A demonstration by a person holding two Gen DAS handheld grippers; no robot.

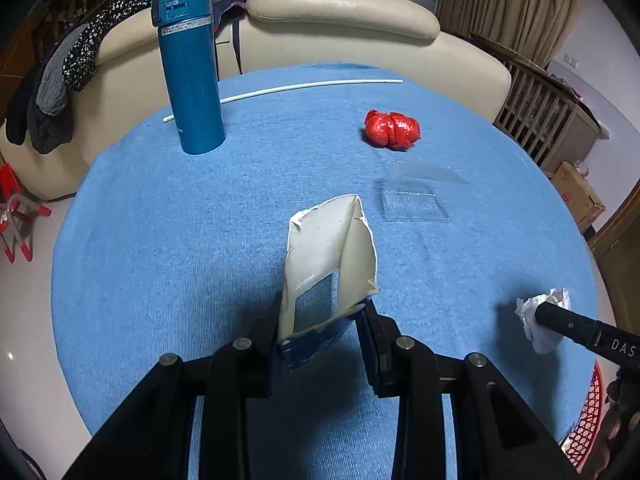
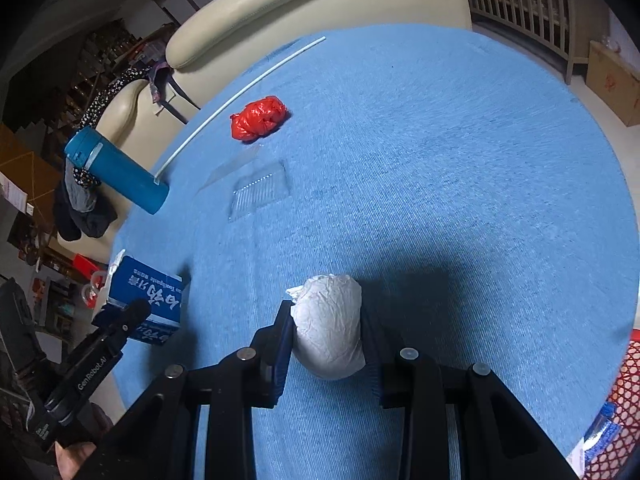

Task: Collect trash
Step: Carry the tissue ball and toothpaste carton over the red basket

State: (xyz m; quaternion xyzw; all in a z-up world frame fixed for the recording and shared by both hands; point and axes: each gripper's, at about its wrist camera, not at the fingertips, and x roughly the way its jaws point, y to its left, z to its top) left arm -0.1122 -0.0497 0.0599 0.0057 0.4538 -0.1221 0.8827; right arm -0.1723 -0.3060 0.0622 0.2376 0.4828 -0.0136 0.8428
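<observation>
My left gripper (image 1: 320, 316) is shut on a torn blue toothpaste box (image 1: 328, 252), whose white inside faces the left wrist camera; from the right wrist view the same box (image 2: 148, 300) shows its blue printed side at the table's left edge. My right gripper (image 2: 326, 320) is shut on a crumpled white paper ball (image 2: 328, 324), seen also as a paper ball (image 1: 540, 316) at the right. On the blue tablecloth lie a crumpled red plastic bag (image 1: 392, 129), (image 2: 259, 117), a clear plastic tray (image 1: 416, 204), (image 2: 260, 190) and a long white strip (image 1: 288, 88), (image 2: 240, 92).
A tall blue flask (image 1: 190, 68), (image 2: 120, 176) stands at the table's far left. A red mesh basket (image 1: 588, 420), (image 2: 616, 412) sits below the near right table edge. A cream sofa (image 1: 340, 12) with draped clothes lies behind the table. A cardboard box (image 1: 578, 194) is on the floor.
</observation>
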